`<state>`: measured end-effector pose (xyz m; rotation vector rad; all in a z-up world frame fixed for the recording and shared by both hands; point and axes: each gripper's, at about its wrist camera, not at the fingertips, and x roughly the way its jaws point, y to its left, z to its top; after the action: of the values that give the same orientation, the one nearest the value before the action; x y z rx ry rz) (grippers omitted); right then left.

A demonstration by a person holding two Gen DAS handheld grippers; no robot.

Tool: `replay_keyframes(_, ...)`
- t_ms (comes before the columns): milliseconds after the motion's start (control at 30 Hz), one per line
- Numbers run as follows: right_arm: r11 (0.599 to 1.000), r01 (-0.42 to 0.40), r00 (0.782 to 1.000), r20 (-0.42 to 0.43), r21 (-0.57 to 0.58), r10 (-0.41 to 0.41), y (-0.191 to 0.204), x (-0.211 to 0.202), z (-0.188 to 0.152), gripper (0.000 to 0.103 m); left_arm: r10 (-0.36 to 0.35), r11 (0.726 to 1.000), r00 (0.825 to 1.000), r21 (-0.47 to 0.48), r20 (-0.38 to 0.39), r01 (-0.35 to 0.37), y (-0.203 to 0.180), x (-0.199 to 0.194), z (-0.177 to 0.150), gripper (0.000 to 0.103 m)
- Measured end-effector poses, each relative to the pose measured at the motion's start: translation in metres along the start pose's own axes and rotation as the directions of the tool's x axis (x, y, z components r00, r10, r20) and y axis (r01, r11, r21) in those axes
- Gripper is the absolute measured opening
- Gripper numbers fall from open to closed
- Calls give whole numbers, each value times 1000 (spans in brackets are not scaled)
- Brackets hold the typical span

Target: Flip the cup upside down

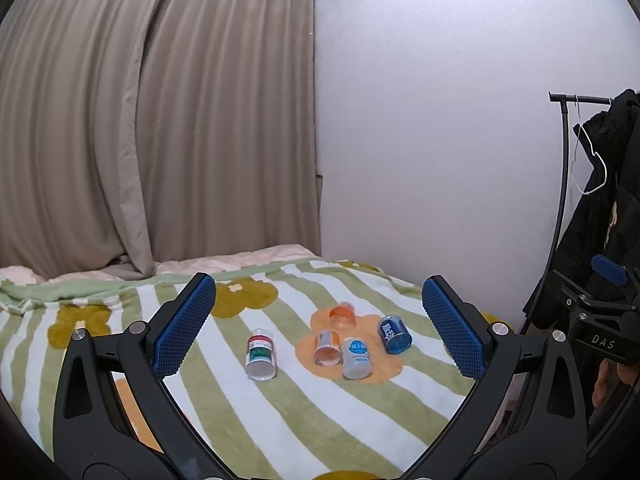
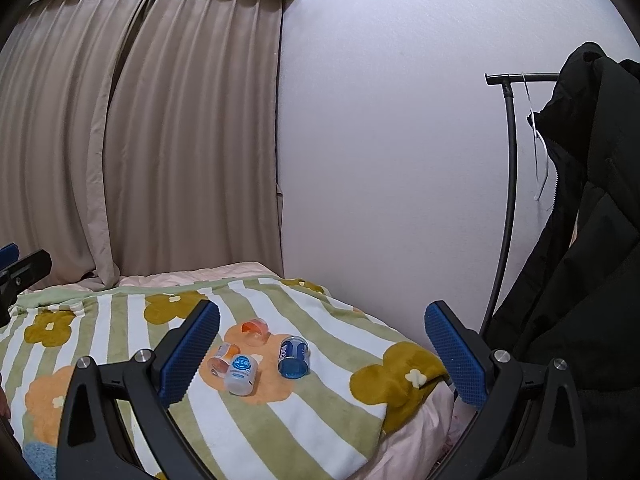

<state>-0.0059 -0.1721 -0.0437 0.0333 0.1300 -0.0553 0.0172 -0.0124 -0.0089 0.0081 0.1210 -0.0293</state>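
Several small cups lie on a striped flower blanket [image 1: 304,412]. In the left wrist view I see a red-and-green labelled cup [image 1: 261,354], a clear orange cup [image 1: 343,315], an orange labelled cup [image 1: 327,347], a white-and-blue cup [image 1: 356,358] and a dark blue cup [image 1: 395,334]. Most are tipped on their sides. My left gripper [image 1: 318,300] hangs open above and short of them, holding nothing. My right gripper [image 2: 322,320] is open too, and between its fingers show the dark blue cup [image 2: 294,357], the white-and-blue cup [image 2: 240,374], the orange labelled cup [image 2: 224,358] and the clear orange cup [image 2: 255,331]. Its left finger hides the red-and-green cup.
The blanket covers a bed against beige curtains [image 1: 160,120] and a white wall [image 1: 440,140]. A black clothes rack [image 2: 508,200] with a dark coat [image 2: 580,260] stands to the right. The bed's right edge [image 2: 420,412] drops off near the rack. A hand [image 1: 608,380] holds the other gripper's body [image 1: 600,320].
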Motion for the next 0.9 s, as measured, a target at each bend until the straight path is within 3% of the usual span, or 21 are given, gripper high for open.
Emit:
replay_keyframes(733, 1000, 0, 1000, 3, 8, 0, -3, 6, 1, 102, -8, 1000, 1000, -8, -13, 8, 0, 11, -3, 103)
replay_keyframes(900, 999, -51, 998, 38, 16, 51, -8, 11, 2, 103, -6, 1000, 999, -5, -33, 6, 5, 21, -4, 103)
